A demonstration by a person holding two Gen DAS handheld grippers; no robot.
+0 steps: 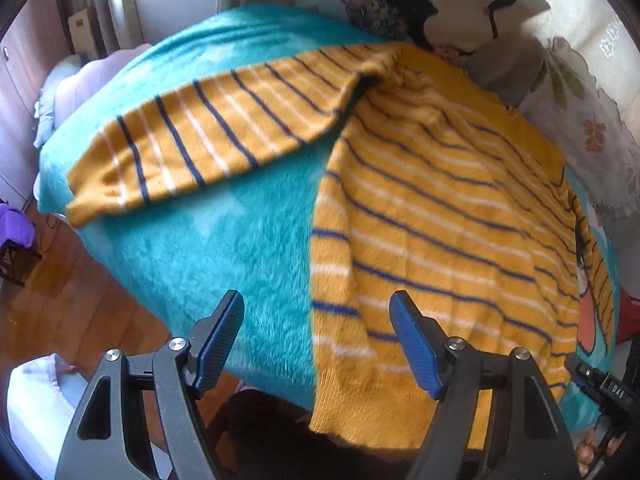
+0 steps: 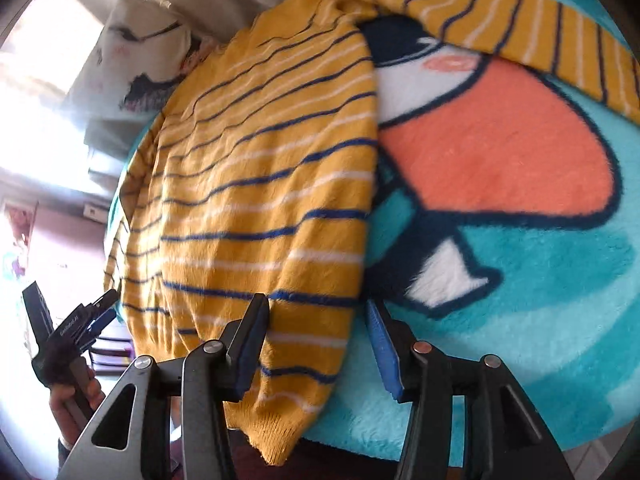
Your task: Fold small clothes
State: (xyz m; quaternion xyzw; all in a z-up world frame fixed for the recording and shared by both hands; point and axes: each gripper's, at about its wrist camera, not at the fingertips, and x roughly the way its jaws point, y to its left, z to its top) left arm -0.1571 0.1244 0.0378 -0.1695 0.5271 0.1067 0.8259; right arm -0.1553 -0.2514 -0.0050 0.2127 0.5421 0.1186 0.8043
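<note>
1. The yellow striped sweater (image 1: 440, 208) lies flat on the teal blanket (image 1: 240, 248), its long axis running from lower centre to upper right of the left wrist view.
2. The left gripper (image 1: 316, 344) hangs open and empty, straddling the sweater's left edge.
3. The right gripper (image 2: 320, 344) is part open, empty, astride the right hem edge.
4. Both are equally near.
</note>
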